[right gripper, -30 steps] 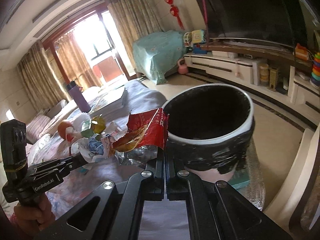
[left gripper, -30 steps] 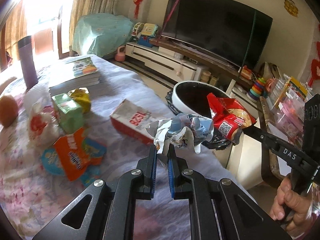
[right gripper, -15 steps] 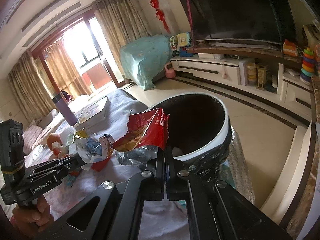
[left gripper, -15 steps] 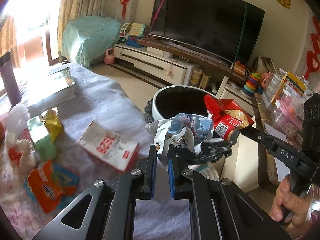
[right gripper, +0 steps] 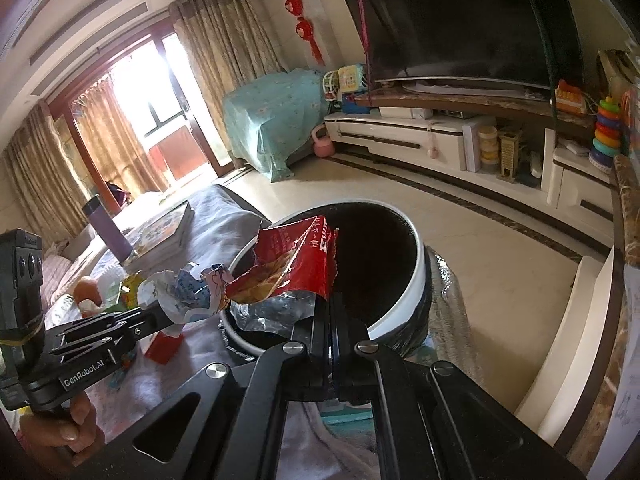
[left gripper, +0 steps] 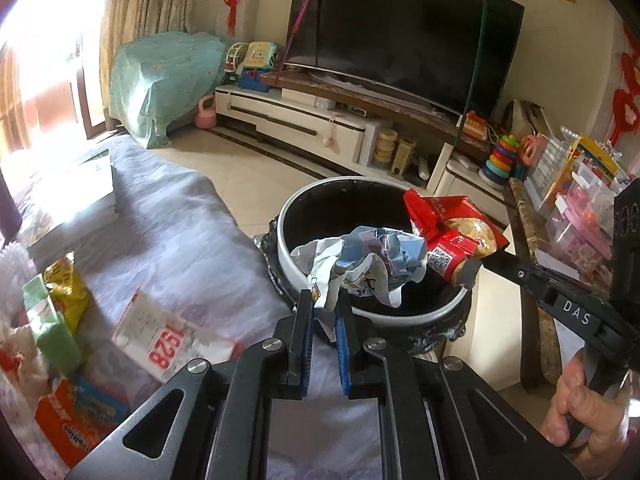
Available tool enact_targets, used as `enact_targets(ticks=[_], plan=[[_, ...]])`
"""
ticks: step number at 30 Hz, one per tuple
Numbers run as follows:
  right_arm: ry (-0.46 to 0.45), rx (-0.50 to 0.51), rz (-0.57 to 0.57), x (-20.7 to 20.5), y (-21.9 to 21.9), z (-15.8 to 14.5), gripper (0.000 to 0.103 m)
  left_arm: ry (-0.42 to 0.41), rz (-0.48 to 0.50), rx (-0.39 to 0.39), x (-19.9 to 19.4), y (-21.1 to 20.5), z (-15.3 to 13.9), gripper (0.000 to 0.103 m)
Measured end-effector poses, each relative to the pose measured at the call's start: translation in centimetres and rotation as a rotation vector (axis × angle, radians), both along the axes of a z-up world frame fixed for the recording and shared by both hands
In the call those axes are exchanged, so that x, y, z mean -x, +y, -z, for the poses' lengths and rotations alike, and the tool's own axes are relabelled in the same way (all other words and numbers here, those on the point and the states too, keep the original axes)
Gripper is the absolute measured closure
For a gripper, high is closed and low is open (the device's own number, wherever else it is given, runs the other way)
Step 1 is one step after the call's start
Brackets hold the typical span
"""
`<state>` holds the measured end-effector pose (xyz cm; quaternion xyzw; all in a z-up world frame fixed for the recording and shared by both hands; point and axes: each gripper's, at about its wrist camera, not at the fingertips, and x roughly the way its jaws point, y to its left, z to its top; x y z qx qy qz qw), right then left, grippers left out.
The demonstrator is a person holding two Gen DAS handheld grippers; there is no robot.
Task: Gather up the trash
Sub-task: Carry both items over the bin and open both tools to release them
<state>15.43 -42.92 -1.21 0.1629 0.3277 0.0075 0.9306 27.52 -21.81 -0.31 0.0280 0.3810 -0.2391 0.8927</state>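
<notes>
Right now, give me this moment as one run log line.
left tongs: shut on paper wad | right tongs: shut on snack bag | both over bin | release pending

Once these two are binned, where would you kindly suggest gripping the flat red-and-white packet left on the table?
Grip the red-and-white packet by its raised near-right edge, coming low from the bin side. It lies flat, so only an edge fits between the claw's fingers.

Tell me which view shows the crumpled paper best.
Left wrist: the paper, pinched in the left gripper, fills the centre over the bin. Right wrist shows it small, partly behind the red bag.
</notes>
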Motion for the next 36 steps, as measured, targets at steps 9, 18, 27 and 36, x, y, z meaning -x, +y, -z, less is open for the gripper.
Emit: enact_targets(ticks=[9, 18, 27, 36], plan=[[0.029, 0.013, 0.003, -1.5, -0.9, 0.5, 0.103, 0.011, 0.017, -0.026, -2.2, -1.9, 0.8, 0.094], [0.058, 0.034, 0.007, -3.0, -1.8, 0.8, 0.103, 0.024, 0.024, -0.044, -4.3, -3.4, 1.1, 0.094], [0.090, 0.080, -0.006, -4.1, -1.7, 0.9, 0.097, 0.036, 0.028, -0.051, -5.1, -4.2, 1.2, 0.084], [0.068, 0.072, -0.012, -3.0, -1.3, 0.2, 0.060, 0.011, -0.012, -0.051, -2.6, -2.9, 0.9, 0.046]])
